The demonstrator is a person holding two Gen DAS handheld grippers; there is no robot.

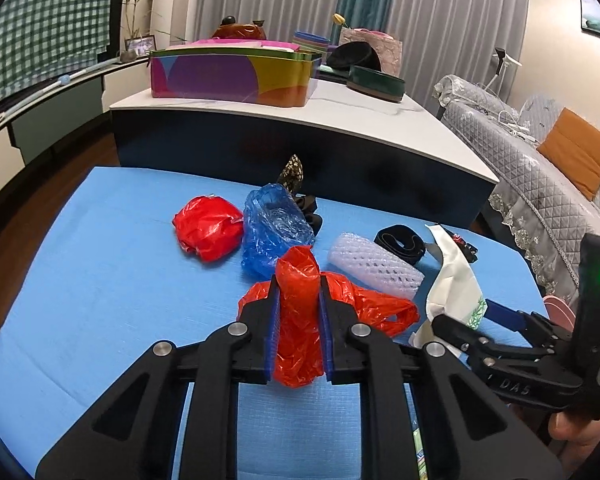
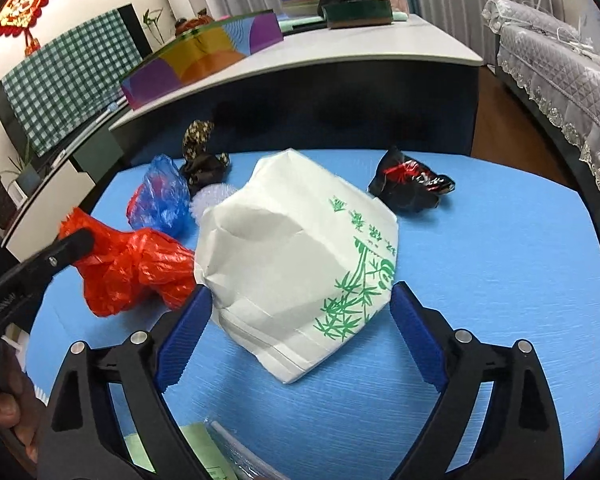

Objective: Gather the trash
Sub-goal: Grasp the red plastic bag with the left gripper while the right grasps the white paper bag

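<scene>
Jaws of the left gripper (image 1: 299, 280) are clamped on a crumpled red plastic bag (image 1: 300, 320), pinched through its bunched middle while loose folds spill out to either side. Jaws of the right gripper (image 2: 300, 292) stand wide apart, one on each side of a white paper bag (image 2: 292, 256) printed with green bamboo; whether the pads touch it cannot be told. Both bags lie on the blue bench (image 2: 500, 280), the red one just left of the paper bag.

Risks are judged as follows. Thin film may slip or tear when the red bag is lifted, since only a narrow bunch is held. The paper bag may buckle or be pushed away if the jaws are closed off-centre. A blue plastic bag (image 1: 274, 232), lying just behind the red one, may be dragged along by a trailing fold.
</scene>
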